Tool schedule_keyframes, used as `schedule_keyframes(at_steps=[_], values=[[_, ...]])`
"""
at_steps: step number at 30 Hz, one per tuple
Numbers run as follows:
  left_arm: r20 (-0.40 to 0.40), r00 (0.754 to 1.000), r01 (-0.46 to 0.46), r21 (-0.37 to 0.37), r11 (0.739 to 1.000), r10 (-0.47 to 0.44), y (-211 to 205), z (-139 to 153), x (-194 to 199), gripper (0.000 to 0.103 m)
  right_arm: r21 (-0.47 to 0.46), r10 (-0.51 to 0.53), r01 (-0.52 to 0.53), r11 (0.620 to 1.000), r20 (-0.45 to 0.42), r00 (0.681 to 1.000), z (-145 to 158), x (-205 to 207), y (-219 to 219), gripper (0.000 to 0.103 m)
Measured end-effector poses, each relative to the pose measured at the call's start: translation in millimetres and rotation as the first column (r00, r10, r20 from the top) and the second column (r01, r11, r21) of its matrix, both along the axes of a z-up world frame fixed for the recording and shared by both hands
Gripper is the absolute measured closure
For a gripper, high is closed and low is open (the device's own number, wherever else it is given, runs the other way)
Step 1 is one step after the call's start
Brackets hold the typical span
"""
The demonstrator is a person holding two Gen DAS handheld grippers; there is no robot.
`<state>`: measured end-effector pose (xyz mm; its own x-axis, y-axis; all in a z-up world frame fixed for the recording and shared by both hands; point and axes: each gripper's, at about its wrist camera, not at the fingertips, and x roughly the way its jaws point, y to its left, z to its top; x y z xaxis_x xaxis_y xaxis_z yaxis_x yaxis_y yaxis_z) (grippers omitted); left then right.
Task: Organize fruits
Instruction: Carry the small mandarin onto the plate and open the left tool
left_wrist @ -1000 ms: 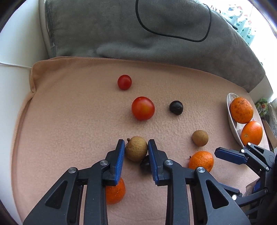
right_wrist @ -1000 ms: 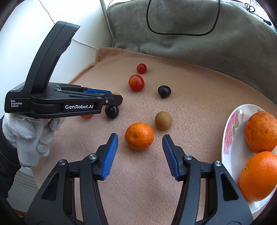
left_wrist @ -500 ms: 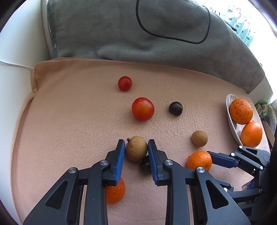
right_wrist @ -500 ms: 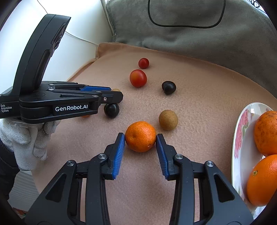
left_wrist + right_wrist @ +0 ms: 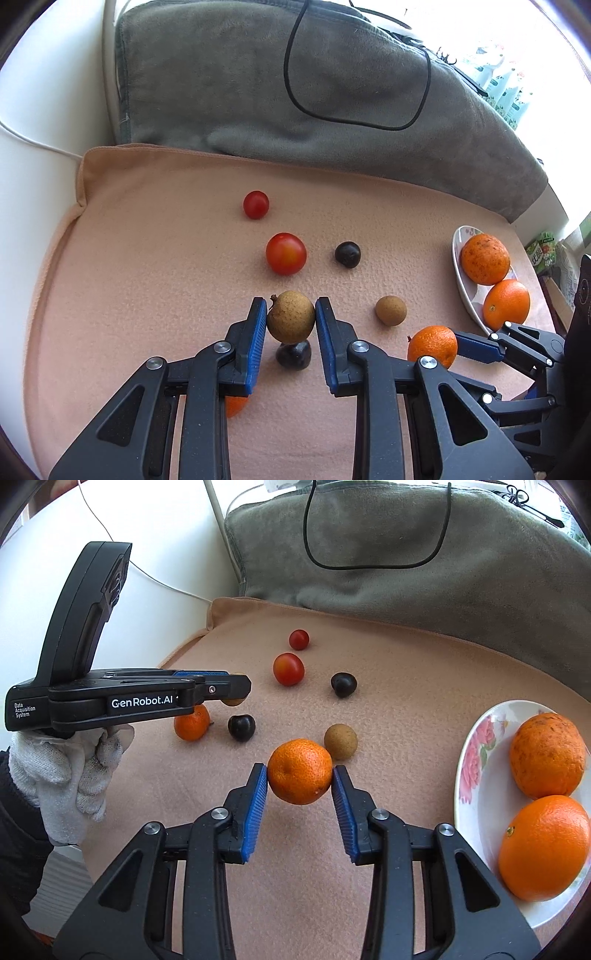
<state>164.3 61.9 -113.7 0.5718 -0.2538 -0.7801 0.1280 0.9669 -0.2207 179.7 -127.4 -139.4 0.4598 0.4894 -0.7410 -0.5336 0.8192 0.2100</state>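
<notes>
Tangerine (image 5: 300, 771) between right gripper (image 5: 300, 797) pads

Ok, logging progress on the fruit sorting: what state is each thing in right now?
left gripper: shut on the brown fruit
right gripper: shut on the mandarin, jaws just closed
plate: holds two oranges
large tomato: loose on the blanket

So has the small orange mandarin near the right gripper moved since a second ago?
Yes. The small orange mandarin, clamped in the right gripper, now overlaps the brown longan instead of sitting apart from it.
</notes>
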Motion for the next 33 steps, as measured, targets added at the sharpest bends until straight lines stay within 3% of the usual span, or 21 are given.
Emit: schedule_keyframes(at_steps=[16,33], values=[[0.086,0.987,0.141,-0.104,0.985,-0.132,-74,30,-14,0.078,0.075,-0.216,0.211,0.975,0.07,0.974,47,-27,-116,0.066],[0.095,0.972,0.227,-0.165,0.96,-0.213,-140,29,-12,0.078,0.054,-0.383,0.38,0.923,0.073,0.921,46,-29,-199,0.065]])
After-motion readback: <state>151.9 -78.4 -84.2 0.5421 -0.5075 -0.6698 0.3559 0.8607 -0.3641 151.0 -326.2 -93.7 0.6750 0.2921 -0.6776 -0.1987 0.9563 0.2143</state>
